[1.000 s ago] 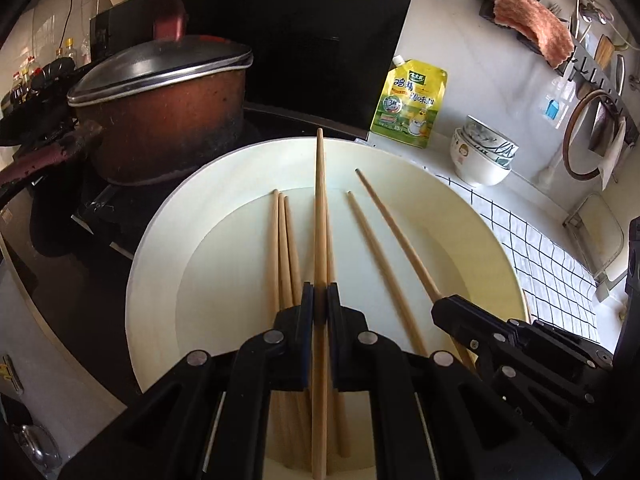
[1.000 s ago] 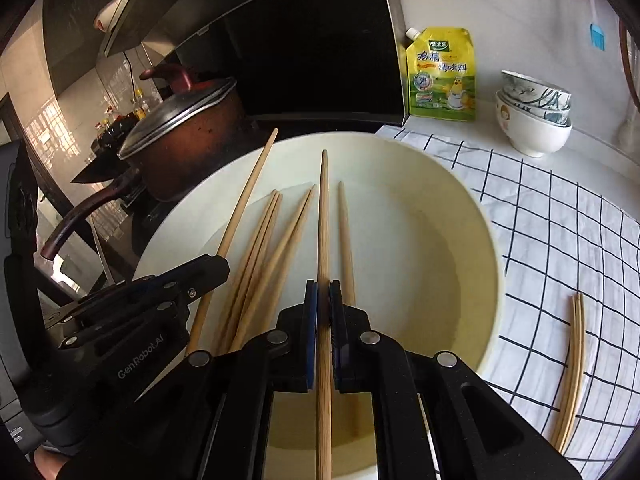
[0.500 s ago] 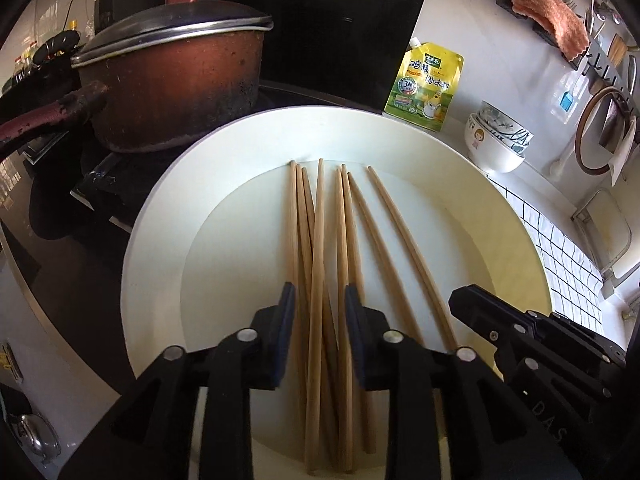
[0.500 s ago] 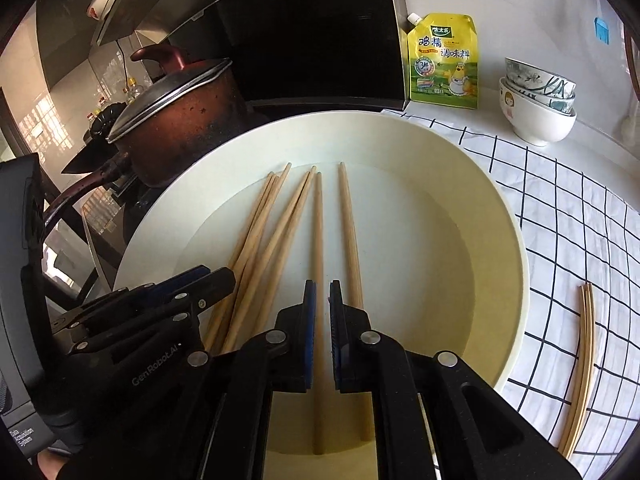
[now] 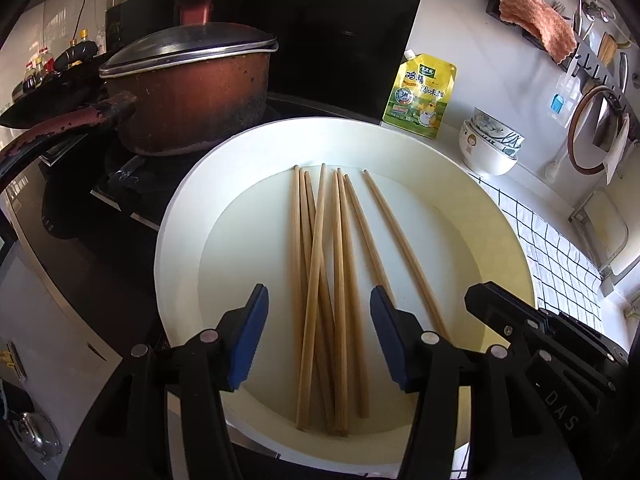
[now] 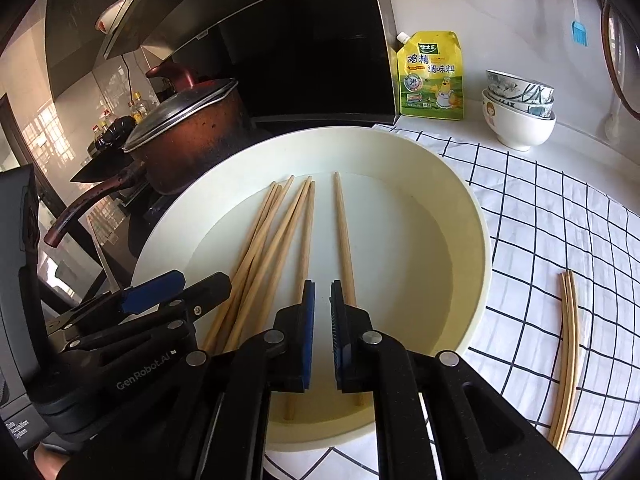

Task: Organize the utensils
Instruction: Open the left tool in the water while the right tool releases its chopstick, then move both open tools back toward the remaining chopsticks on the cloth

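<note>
Both wrist views are sharp and evenly exposed, with no motion blur. Daylight enters from the side of the tiled wall, brightening the white plate and checked cloth ahead of the grippers. The black panel beyond stays near-black, without detail. The pot lid carries a soft sheen. Fisheye distortion bends straight lines outward, and a dark vignette closes each corner. Shadows under the chopsticks are faint.

We see a white wall with a utensil rail (an orange cloth draped over it), a dark stove backsplash, a black-gridded white cloth on the desk, and sunlit tiled wall at far left.
</note>
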### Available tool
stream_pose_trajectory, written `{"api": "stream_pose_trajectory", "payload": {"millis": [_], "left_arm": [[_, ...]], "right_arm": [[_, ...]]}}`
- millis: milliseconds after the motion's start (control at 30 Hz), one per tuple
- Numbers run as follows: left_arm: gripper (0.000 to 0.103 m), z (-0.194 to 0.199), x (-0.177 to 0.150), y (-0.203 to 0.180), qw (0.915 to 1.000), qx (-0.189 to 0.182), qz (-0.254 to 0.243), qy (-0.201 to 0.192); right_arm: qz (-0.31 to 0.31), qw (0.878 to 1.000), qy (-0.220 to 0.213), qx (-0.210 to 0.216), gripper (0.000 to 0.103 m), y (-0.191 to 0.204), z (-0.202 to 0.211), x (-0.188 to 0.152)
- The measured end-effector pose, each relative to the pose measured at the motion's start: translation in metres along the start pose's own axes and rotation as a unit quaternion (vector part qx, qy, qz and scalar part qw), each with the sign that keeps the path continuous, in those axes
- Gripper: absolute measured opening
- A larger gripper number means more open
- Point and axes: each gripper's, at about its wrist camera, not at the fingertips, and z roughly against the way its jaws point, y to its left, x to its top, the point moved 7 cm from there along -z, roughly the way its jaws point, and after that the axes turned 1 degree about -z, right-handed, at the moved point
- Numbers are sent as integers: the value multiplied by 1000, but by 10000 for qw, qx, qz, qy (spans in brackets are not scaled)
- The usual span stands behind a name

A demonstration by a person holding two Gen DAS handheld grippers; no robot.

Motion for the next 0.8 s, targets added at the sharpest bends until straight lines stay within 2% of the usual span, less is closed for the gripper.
{"api": "stream_pose_trajectory", "payload": {"millis": [500,600,800], "left_arm": [[60,22,-20,-27,9997,-23,-216,-64],[62,26,-23,-36,9996,-61,-268,-74],[63,35,-29,-60,9988,-182,-433,-115]], "right_arm": [[-149,9996,-251,-56,20,-31,36,-23],[-93,9990,-406,-168,34,-36,50,-25],[-171,9978,-575,-282,34,-59,77,-35]]}}
